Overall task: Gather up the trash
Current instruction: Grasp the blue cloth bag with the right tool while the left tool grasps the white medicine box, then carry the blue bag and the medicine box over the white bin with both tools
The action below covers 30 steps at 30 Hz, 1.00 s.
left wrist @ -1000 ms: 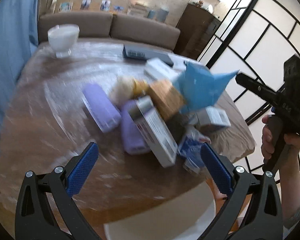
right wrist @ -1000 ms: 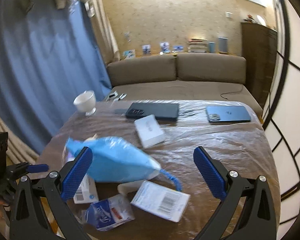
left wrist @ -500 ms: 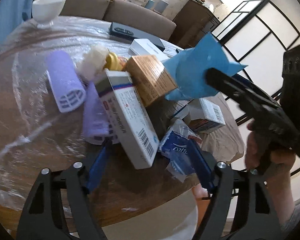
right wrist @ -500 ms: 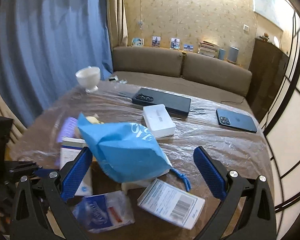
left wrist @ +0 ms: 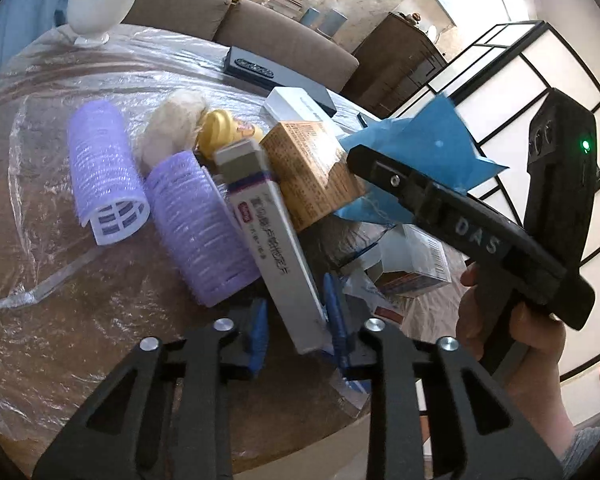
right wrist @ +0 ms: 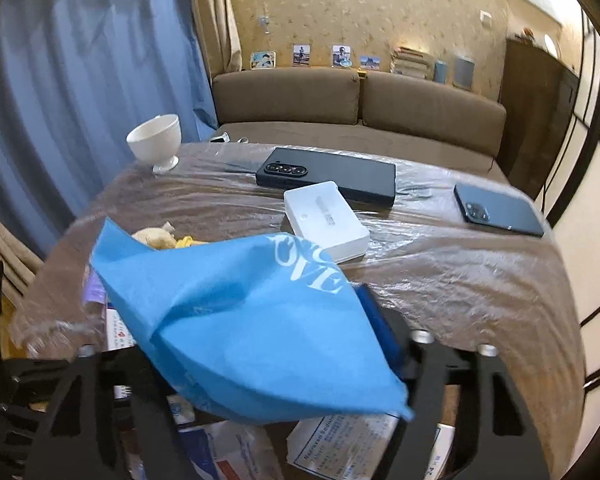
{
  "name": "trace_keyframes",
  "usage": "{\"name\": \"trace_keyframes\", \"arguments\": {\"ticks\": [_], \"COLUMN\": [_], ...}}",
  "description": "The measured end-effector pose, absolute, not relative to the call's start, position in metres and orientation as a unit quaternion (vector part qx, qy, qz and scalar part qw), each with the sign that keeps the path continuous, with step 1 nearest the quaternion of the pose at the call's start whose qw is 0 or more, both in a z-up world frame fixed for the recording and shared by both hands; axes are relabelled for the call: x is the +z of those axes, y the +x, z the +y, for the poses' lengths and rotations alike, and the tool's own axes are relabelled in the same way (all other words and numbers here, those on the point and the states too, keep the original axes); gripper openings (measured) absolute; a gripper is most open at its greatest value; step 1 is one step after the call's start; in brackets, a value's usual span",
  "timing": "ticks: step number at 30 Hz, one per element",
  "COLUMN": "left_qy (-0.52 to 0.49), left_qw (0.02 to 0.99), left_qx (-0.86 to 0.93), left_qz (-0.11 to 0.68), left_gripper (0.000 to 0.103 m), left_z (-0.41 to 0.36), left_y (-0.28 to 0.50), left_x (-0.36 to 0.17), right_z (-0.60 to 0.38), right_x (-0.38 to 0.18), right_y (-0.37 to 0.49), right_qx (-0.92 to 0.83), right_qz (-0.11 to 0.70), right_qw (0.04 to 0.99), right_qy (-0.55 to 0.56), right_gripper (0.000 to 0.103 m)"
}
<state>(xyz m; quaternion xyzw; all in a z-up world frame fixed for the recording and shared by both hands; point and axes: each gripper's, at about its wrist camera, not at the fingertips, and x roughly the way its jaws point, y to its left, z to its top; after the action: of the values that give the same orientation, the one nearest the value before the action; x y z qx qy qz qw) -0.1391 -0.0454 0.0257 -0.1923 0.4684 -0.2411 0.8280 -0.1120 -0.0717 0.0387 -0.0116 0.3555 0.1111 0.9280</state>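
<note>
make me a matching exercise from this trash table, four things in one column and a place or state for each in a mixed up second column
Things:
1. white footed cup
2. long white carton
3. blue bag
4. blue phone

Places or states:
A. between the left gripper's closing jaws
B. flat near the table's right edge
C. upright at the far left corner
D. between the right gripper's closing jaws

Pairs: 1-C, 2-A, 3-D, 4-B
</note>
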Motion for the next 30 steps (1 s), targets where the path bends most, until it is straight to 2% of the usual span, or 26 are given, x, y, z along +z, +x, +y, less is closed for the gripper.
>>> {"name": "trace_keyframes", "arguments": {"ticks": [2, 9, 19, 30], "left_qy": [-0.194, -0.184, -0.164, -0.152], "left_qw": [0.829, 0.839, 0.861, 0.878], "left_qx": [-0.249, -0.267, -0.254, -0.23], "left_qz": [0.461, 0.437, 0.408, 0.391], "left_gripper": [0.025, 0.02, 0.02, 0.02], "left_z": [-0.044, -0.039, -0.022, 0.01], "left_y": [-0.142, -0.149, -0.159, -0.18], "left_x": [0.03, 0.052, 0.077, 0.093], "right_z": [-0.074, -0.089, -0.092, -0.091], "right_x": [0.042, 0.061, 0.085, 0.086], "right_y": [-0.114, -0.126, -0.154, -0.195], "right_qx": [0.112, 0.125, 0.139, 0.156], "right_qz": [0.347, 0.319, 0.291, 0.298], "right_qw": [0.931, 0.939, 0.946, 0.94], "right_qy": [-0.005, 0.037, 0.045, 0.052], "right_gripper": [0.054, 0.054, 0.054, 0.054]}}
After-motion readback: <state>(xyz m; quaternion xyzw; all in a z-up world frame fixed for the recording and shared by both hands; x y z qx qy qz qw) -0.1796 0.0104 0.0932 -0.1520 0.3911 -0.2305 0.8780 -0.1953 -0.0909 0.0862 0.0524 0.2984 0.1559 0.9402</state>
